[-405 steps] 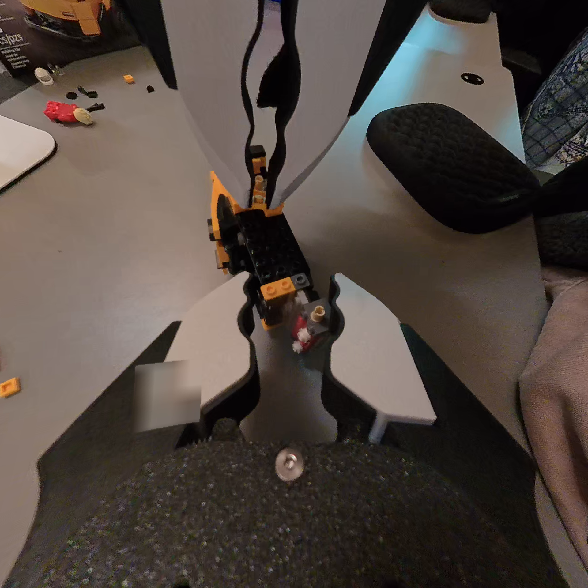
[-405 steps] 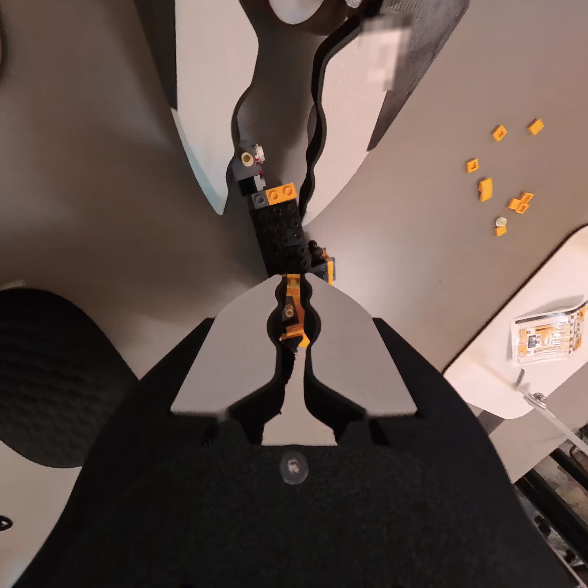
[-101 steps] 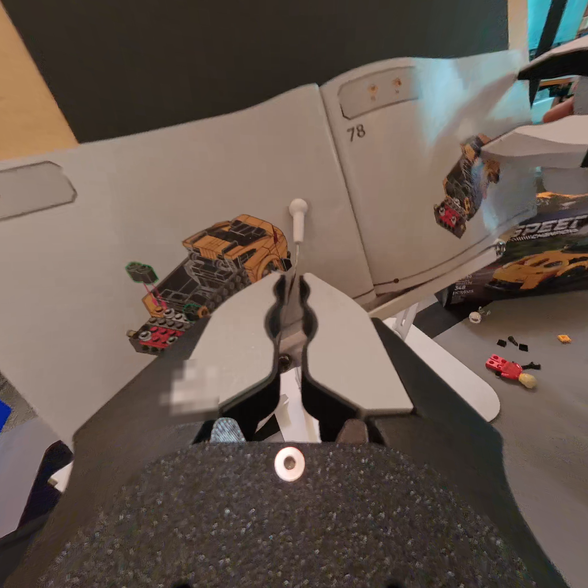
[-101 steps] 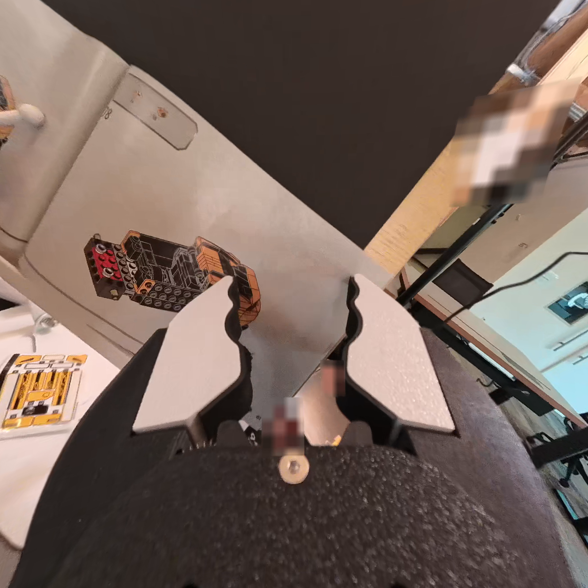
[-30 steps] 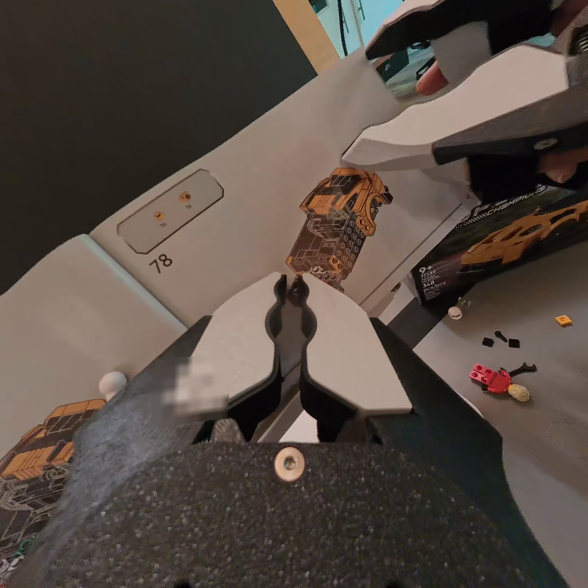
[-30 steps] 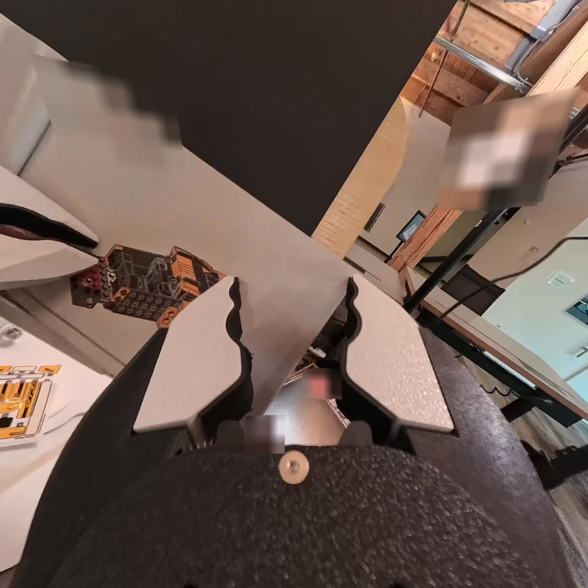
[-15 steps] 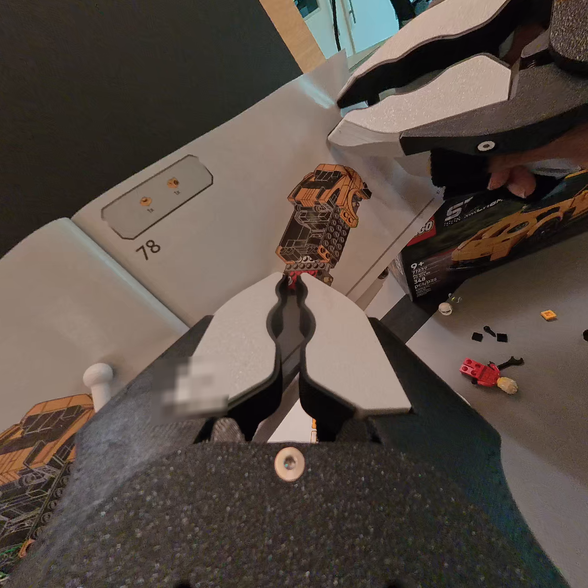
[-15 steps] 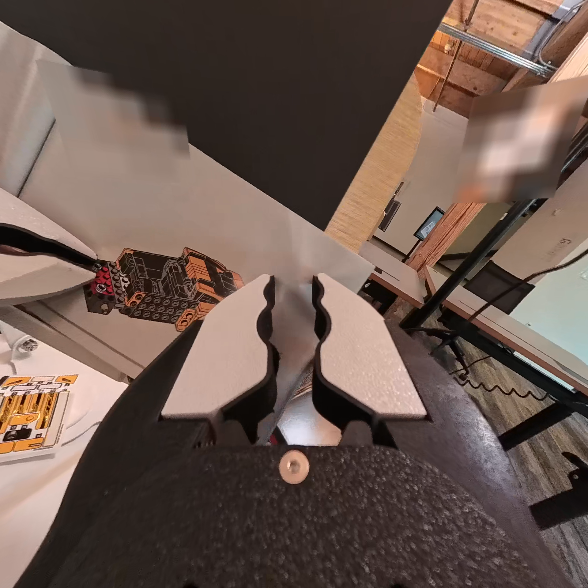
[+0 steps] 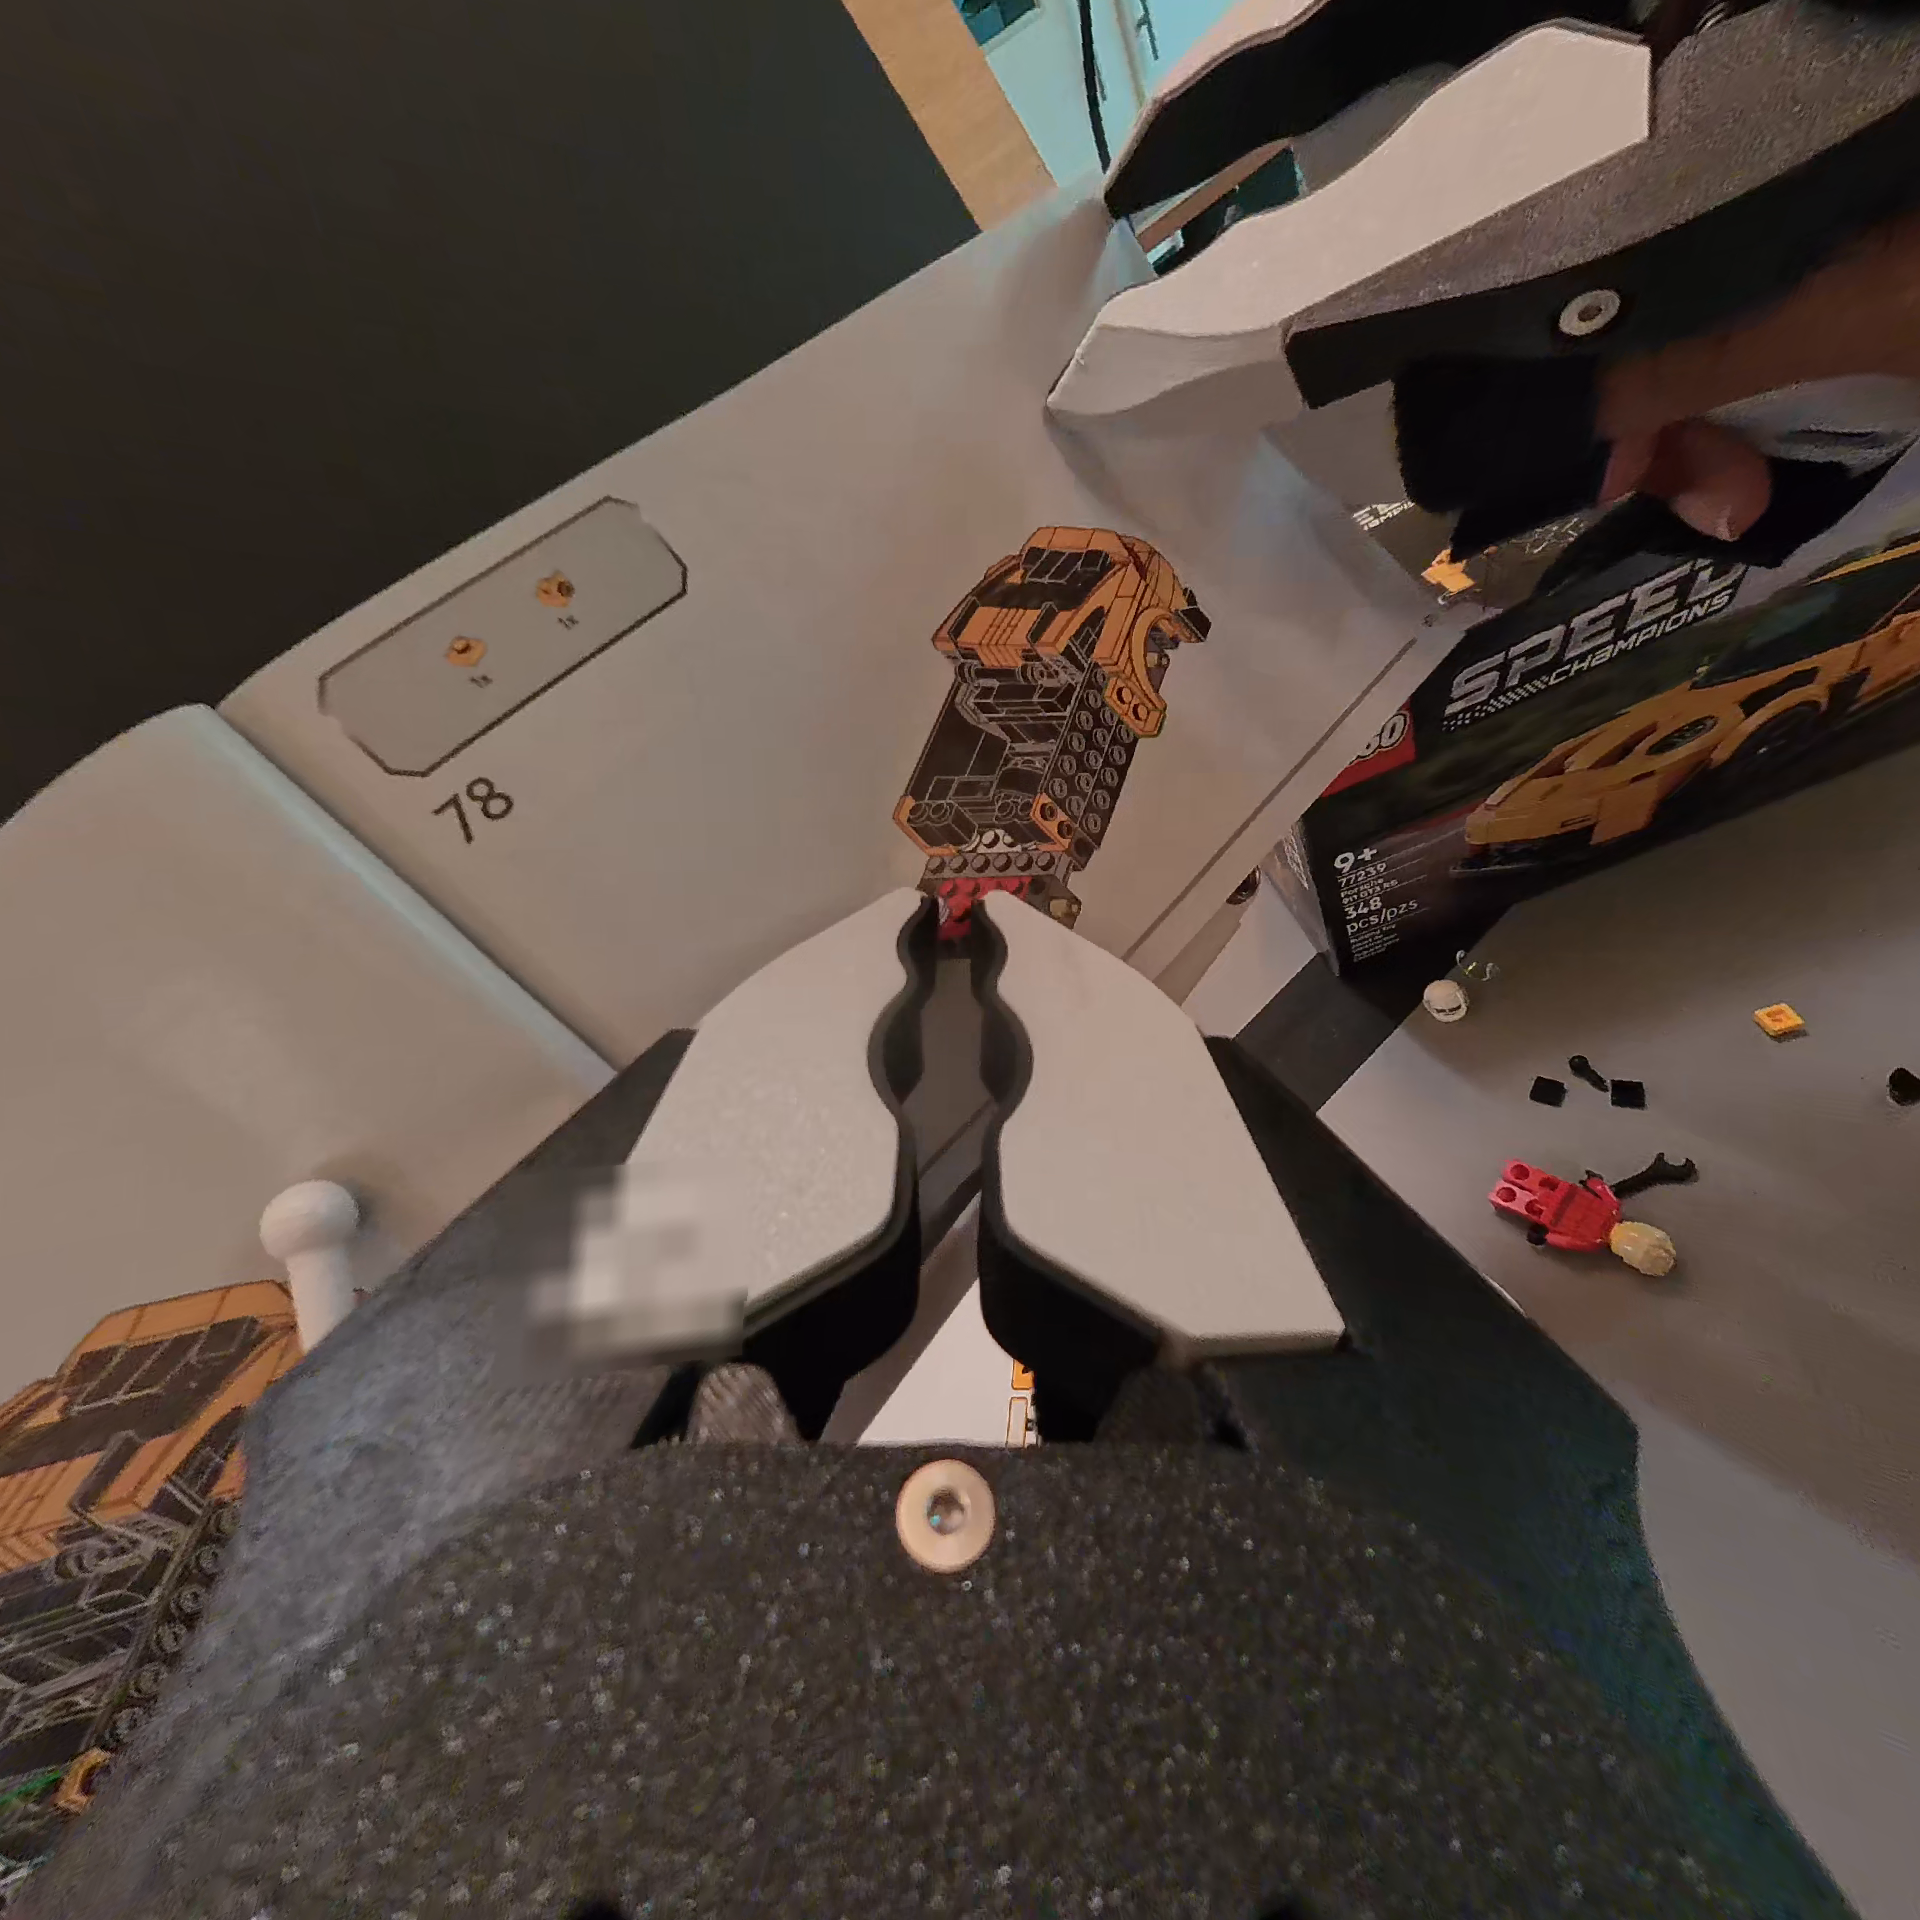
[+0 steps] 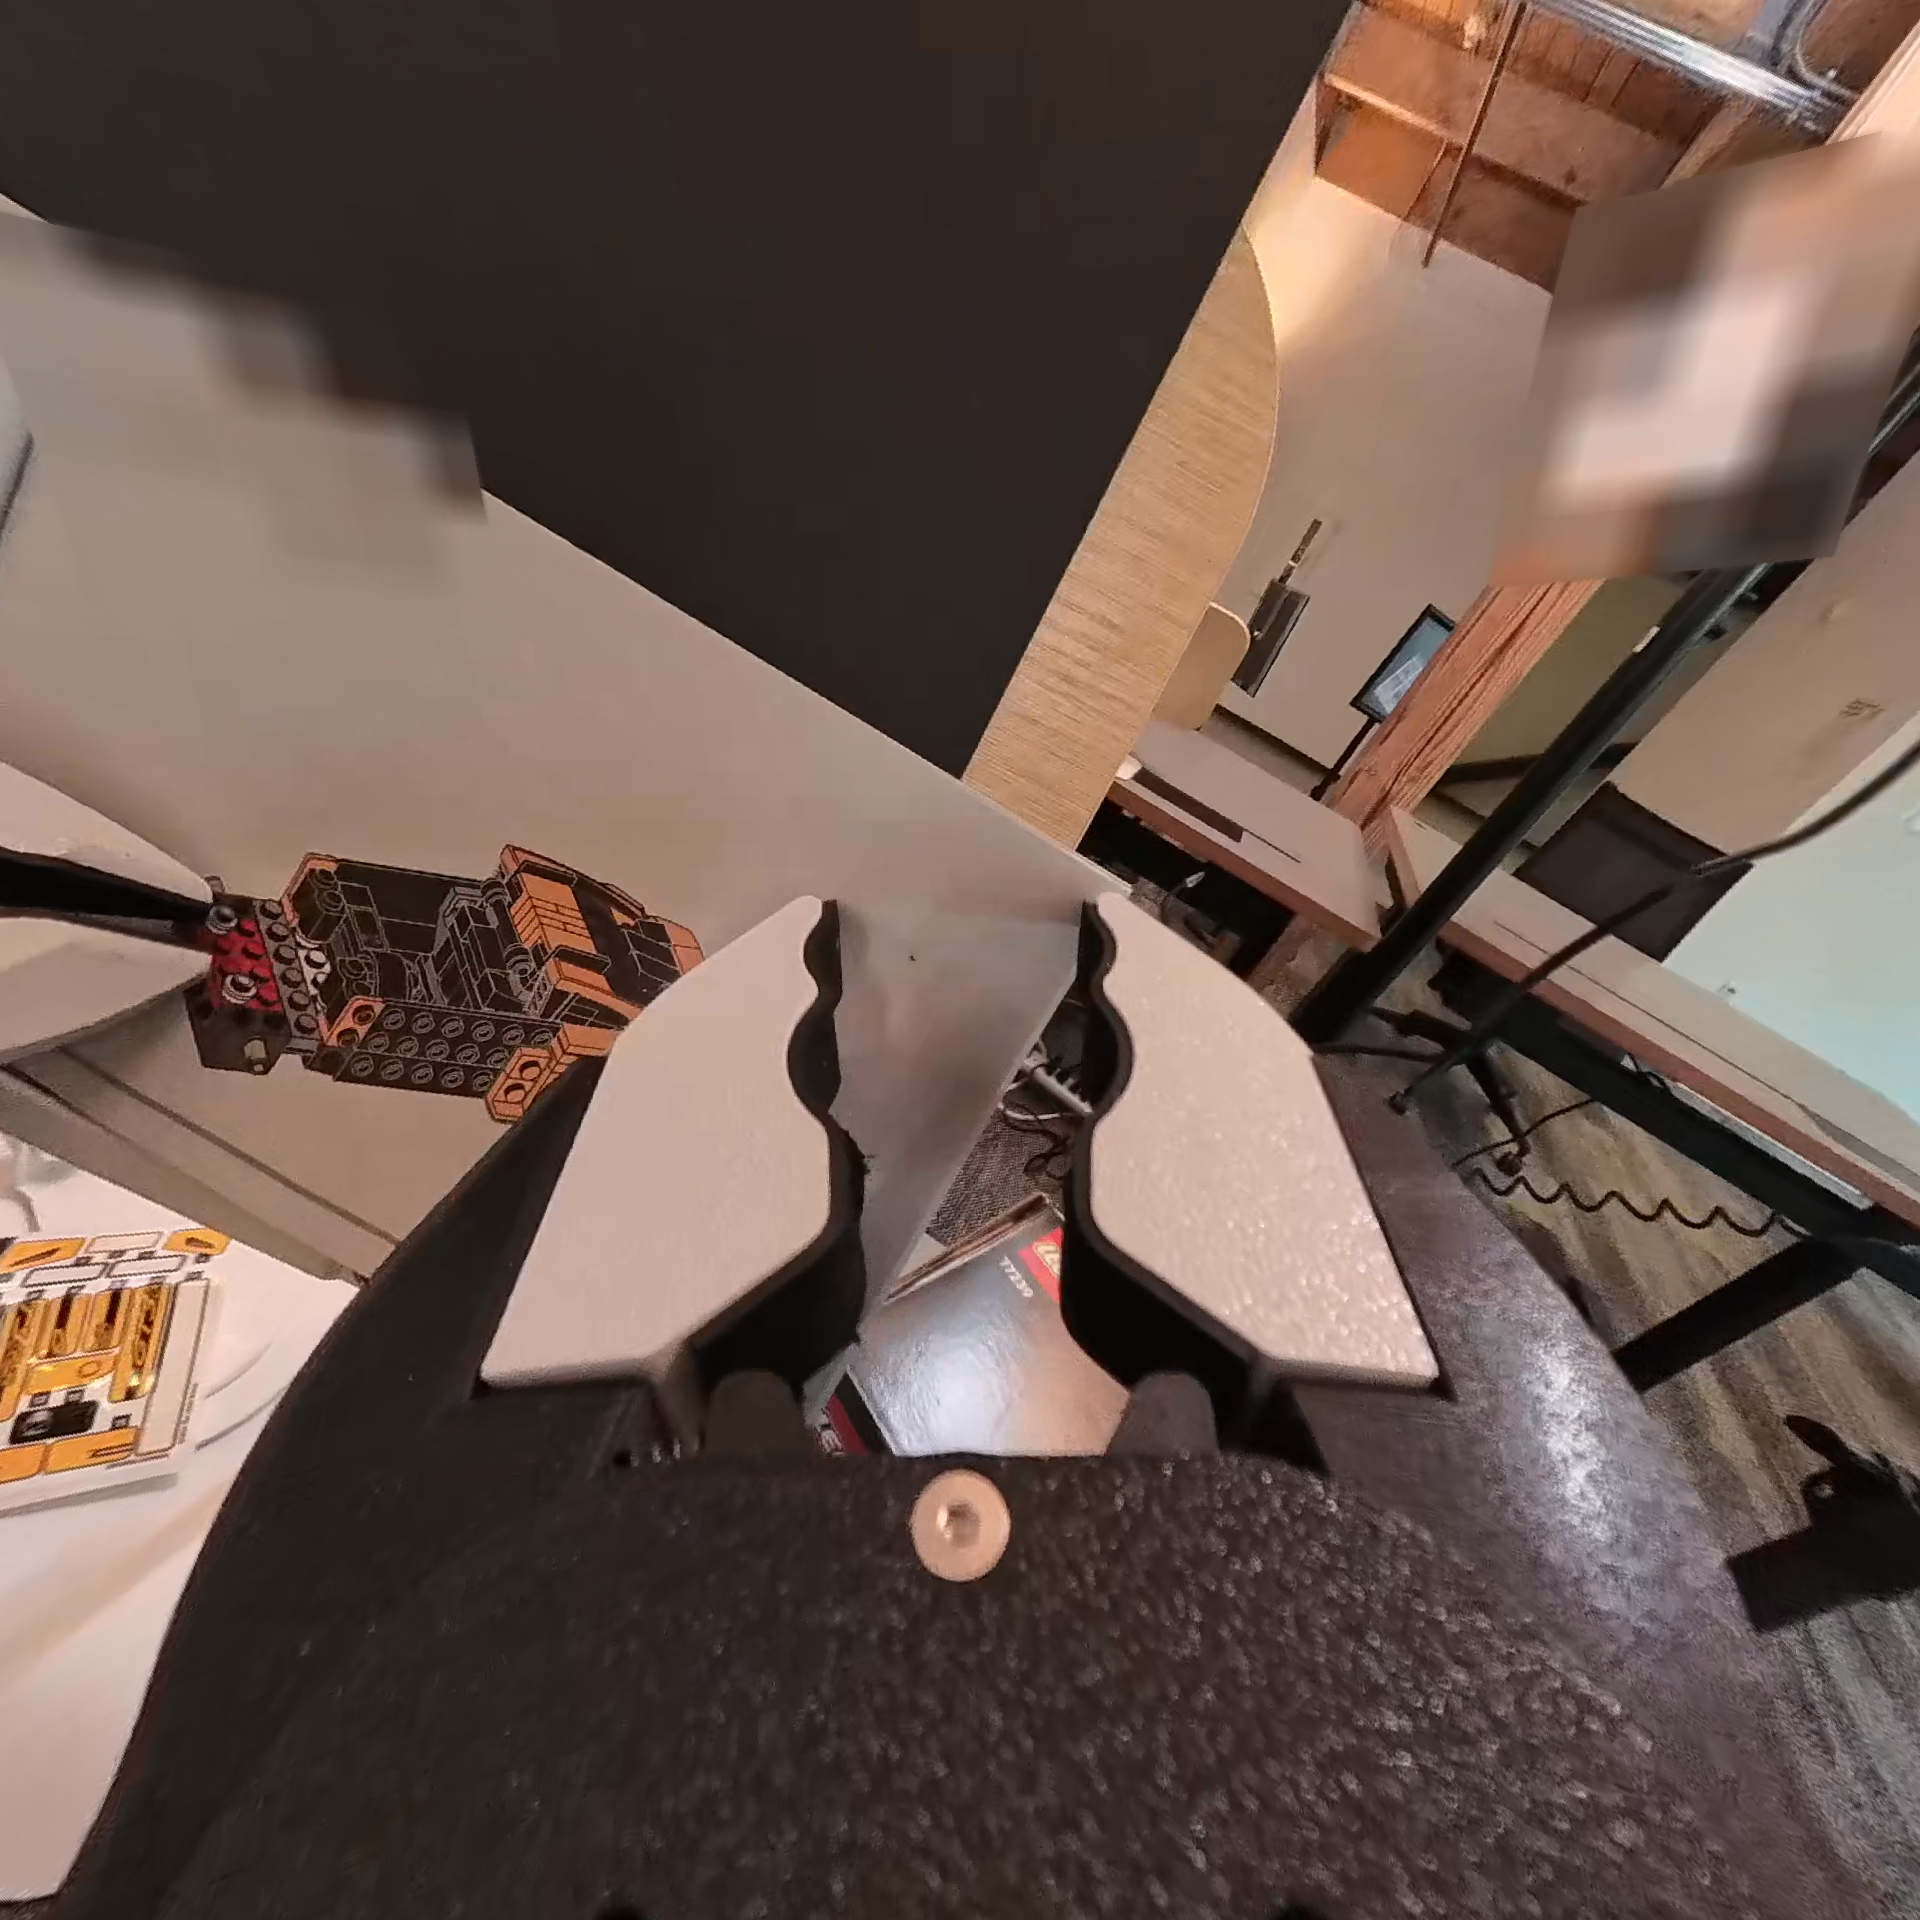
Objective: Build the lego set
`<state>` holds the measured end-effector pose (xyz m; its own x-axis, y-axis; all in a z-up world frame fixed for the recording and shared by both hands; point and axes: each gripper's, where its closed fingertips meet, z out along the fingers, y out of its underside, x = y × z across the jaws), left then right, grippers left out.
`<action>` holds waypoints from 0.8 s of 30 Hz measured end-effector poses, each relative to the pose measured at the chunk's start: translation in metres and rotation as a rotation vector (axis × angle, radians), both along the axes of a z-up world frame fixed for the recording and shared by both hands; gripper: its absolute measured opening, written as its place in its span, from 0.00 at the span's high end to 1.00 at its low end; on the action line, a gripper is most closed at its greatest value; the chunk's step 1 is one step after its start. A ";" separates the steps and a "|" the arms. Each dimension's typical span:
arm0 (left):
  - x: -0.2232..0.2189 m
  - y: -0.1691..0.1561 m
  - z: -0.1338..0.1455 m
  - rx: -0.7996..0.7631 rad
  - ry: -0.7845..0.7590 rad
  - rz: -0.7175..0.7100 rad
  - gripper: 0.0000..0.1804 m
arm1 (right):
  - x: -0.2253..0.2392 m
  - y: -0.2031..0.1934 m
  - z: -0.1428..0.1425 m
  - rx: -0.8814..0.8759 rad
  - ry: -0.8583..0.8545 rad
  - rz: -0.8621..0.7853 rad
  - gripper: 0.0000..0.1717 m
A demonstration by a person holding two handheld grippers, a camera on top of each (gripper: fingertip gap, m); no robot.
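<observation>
Left wrist view
- Left claw (image 9: 961, 914): its two tips are sitting almost together, only a sliver of gap showing. They are pointing at the lower end of the printed car drawing (image 9: 1049, 717), over its red part. I cannot tell whether anything is nipped there.
- Instruction booklet (image 9: 727, 779): it is standing open and propped up at the far edge of the worktop (image 9: 1714, 1455), a white peg (image 9: 312, 1236) poking up in front of its left page.
- Right claw (image 9: 1086, 296): a hand (image 9: 1704, 457) is holding it at the page's upper right corner, its jaws gaping.
- Toy box (image 9: 1621, 727): it is lying just right of the booklet. A red toy figure (image 9: 1558, 1216), small black parts (image 9: 1579, 1086) and an orange tile (image 9: 1777, 1018) are lying loose nearer the worktop's right edge.

Right wrist view
- Right claw (image 10: 956, 909): its fingers (image 10: 707, 1143) are standing well apart. The page's outer corner is passing between them, lying close along the left one and clear of the right one, so nothing is clamped.
- Left claw (image 10: 203, 914): its tip is resting on the drawing's red end.
- Sticker sheet (image 10: 73, 1351): it is lying below the booklet, at the left.
</observation>
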<state>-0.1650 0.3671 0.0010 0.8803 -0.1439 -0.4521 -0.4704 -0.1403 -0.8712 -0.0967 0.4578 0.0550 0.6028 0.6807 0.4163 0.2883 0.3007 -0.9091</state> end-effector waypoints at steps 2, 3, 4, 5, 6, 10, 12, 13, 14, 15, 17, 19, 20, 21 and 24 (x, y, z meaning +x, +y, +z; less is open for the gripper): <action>0.000 0.000 0.000 0.000 -0.005 -0.002 0.97 | -0.001 0.000 -0.001 -0.018 0.005 0.003 0.76; 0.000 0.000 -0.001 -0.001 -0.006 -0.001 0.97 | -0.002 0.000 -0.002 -0.022 0.004 0.003 0.77; -0.001 0.000 -0.001 -0.001 -0.007 0.000 0.97 | -0.003 0.000 -0.004 -0.025 -0.001 0.004 0.79; -0.001 0.000 -0.001 -0.001 -0.007 0.000 0.97 | -0.005 0.000 -0.006 -0.034 -0.008 0.007 0.80; 0.000 0.000 -0.001 -0.003 -0.008 -0.001 0.97 | -0.006 0.000 -0.009 -0.052 -0.013 0.012 0.80; 0.000 -0.001 -0.002 -0.005 -0.007 -0.005 0.98 | -0.007 -0.001 -0.011 -0.079 -0.015 0.027 0.84; 0.000 -0.001 -0.002 -0.005 -0.005 -0.008 0.98 | -0.005 -0.003 -0.005 -0.057 -0.003 0.028 0.79; 0.001 -0.001 -0.002 -0.005 -0.004 -0.008 0.98 | -0.003 -0.003 -0.002 -0.054 0.016 0.024 0.74; 0.001 -0.001 -0.002 -0.004 -0.004 -0.009 0.98 | -0.001 -0.001 0.001 -0.061 0.036 0.017 0.71; 0.001 -0.001 -0.002 -0.002 -0.006 -0.008 0.98 | 0.001 0.002 0.001 -0.076 0.048 0.009 0.68; 0.001 0.000 -0.002 -0.002 -0.008 -0.007 0.98 | -0.001 0.003 -0.004 -0.118 0.041 0.026 0.71; 0.001 -0.001 -0.002 -0.003 -0.005 -0.008 0.98 | -0.002 0.005 -0.007 -0.119 0.039 0.023 0.73; 0.001 -0.001 -0.002 -0.004 -0.006 -0.009 0.98 | -0.001 0.006 -0.006 -0.108 0.038 0.010 0.77; 0.001 -0.001 -0.002 -0.005 -0.006 -0.011 0.97 | 0.002 0.007 -0.004 -0.086 0.040 -0.012 0.85; 0.002 -0.001 -0.003 -0.006 -0.004 -0.013 0.97 | 0.002 0.004 -0.006 -0.025 -0.002 -0.038 0.99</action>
